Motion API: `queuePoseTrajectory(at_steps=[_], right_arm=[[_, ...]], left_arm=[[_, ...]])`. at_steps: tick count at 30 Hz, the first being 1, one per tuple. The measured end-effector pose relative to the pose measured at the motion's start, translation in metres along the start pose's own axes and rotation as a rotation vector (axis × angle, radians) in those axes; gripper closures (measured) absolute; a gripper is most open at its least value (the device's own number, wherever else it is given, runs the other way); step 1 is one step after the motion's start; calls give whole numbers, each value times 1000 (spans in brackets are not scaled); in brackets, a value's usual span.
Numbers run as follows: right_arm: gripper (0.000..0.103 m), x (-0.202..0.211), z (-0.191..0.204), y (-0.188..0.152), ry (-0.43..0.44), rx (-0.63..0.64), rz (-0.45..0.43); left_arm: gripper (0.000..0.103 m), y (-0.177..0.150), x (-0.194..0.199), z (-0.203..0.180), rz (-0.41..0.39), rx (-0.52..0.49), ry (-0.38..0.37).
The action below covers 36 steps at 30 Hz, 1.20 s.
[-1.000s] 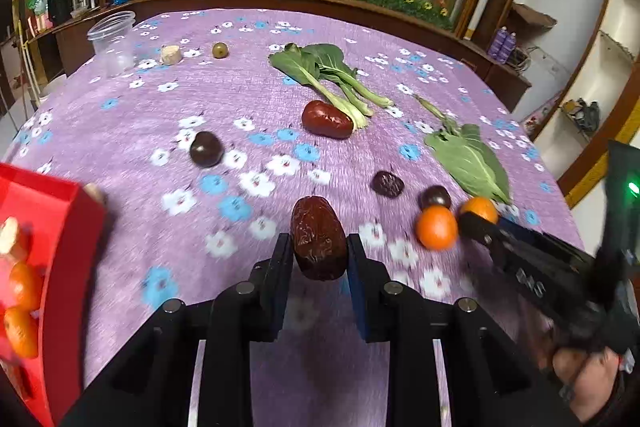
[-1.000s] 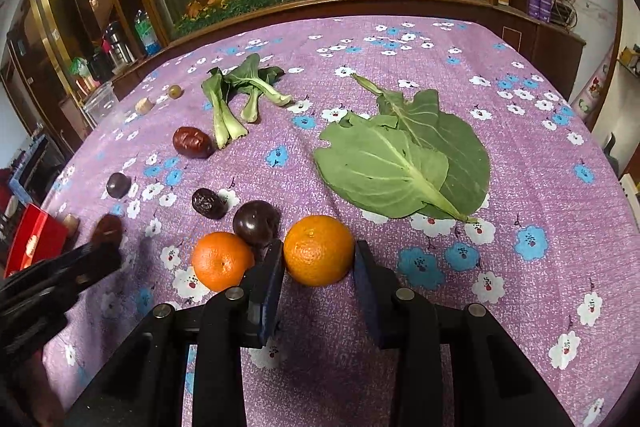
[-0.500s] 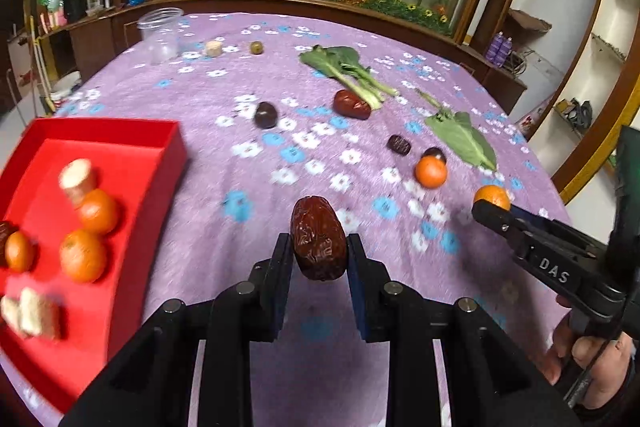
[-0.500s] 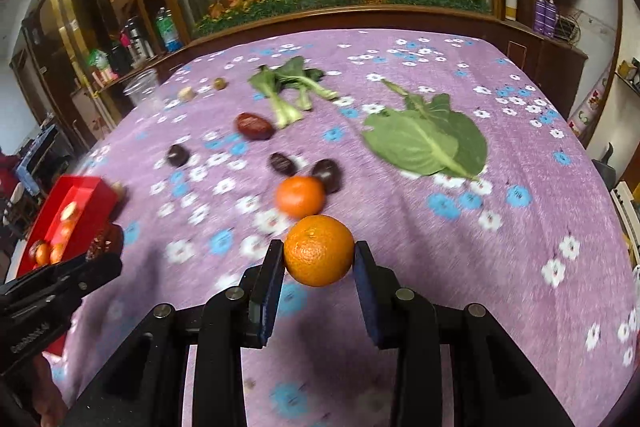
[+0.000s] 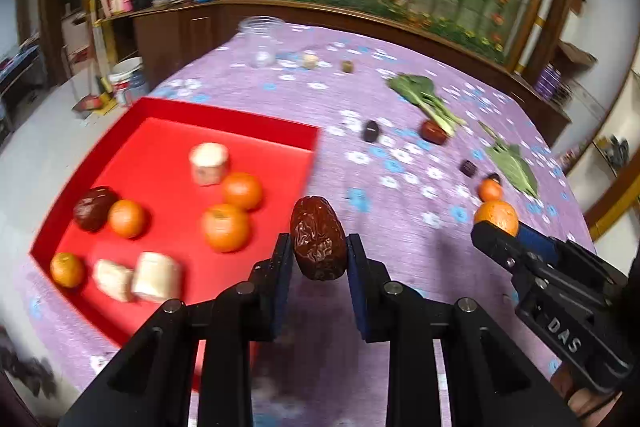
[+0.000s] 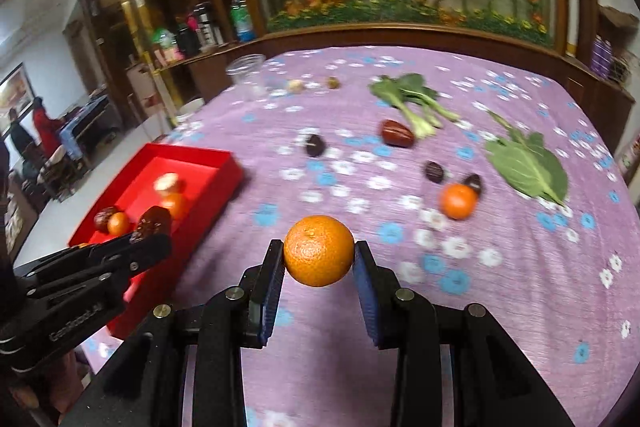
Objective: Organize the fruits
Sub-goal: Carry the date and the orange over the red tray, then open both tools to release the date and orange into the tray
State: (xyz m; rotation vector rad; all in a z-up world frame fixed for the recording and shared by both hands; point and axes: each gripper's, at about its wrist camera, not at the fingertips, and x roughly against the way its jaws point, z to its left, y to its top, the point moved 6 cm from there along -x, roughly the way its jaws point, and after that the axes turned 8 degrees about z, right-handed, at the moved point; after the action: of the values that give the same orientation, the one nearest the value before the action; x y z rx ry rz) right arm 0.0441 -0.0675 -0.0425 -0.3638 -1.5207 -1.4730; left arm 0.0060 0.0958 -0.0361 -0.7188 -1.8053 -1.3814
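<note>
My left gripper [image 5: 318,247] is shut on a wrinkled brown date [image 5: 318,238] and holds it in the air just right of the red tray [image 5: 224,115]. The tray holds several oranges [image 5: 226,227], a dark date [image 5: 93,207] and pale fruit chunks [image 5: 209,163]. My right gripper [image 6: 319,259] is shut on an orange [image 6: 319,250], above the purple cloth, right of the tray [image 6: 192,153]. It also shows in the left wrist view [image 5: 486,225]. Another orange [image 6: 458,201], dark dates [image 6: 434,171] and a red date [image 6: 397,133] lie on the cloth.
Bok choy [image 6: 408,99] and a cabbage leaf [image 6: 528,167] lie on the far half of the flowered cloth [image 6: 500,287]. A clear plastic jar [image 6: 246,71] and two small fruits [image 6: 332,82] sit near the back edge. The left gripper [image 6: 150,237] shows at the tray's near corner.
Both grippers have swung left toward the red tray with their fruit still held. The tray now fills the left of the left wrist view.
</note>
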Motion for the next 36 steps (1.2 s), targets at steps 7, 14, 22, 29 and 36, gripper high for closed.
queuePoseTrajectory(at_steps=[7,14,22,29,36], right_arm=[[65,-11,61,15,68,94,-1],[65,-28,114,25,132,162,12],[65,-48,152,34,175,202,30],[65,-59,158,28,176,214,56],[65,-58,161,21,174,239,65]], left_arm=[[78,8,10,59,-15,105,71],[77,19,5,113,4,193,159],[77,29,-9,141,31,223,200],[77,41,-25,146,50,219,213],[77,51,-36,149,58,209,228]])
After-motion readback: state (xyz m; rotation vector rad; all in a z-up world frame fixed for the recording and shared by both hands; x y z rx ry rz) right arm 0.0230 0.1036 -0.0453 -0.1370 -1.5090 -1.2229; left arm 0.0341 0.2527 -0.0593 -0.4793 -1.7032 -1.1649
